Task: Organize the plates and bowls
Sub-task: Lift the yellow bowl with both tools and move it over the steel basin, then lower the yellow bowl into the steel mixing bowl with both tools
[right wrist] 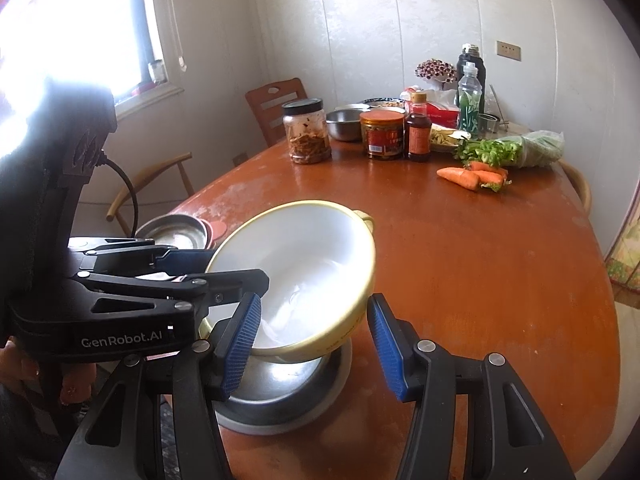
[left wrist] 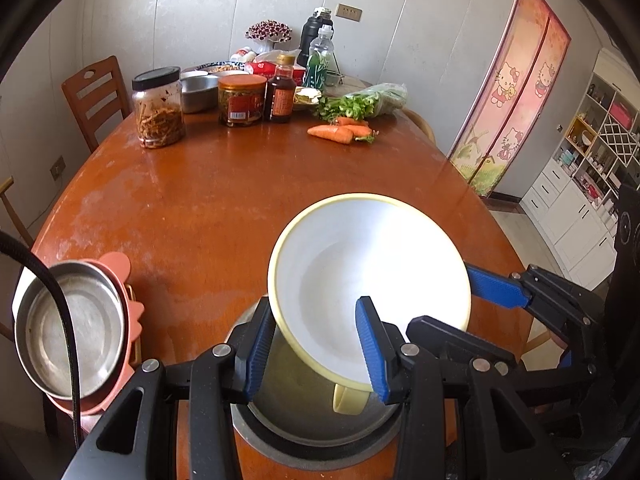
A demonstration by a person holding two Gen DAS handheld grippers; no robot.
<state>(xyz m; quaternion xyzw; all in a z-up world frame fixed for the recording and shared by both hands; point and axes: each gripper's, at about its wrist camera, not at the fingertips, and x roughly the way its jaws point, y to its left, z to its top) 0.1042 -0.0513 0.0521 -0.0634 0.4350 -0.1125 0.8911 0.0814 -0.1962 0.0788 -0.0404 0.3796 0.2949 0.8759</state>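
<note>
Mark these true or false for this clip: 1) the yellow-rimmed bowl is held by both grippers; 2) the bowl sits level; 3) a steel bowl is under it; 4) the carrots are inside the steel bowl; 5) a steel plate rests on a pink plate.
1) True: the left gripper and right gripper each have jaws across the rim of the yellow-rimmed bowl.
2) False: it is tilted.
3) True: the steel bowl is below it on the table.
4) False: the carrots lie on the bare table at the far end.
5) True: the steel plate rests on the pink plate.
</note>
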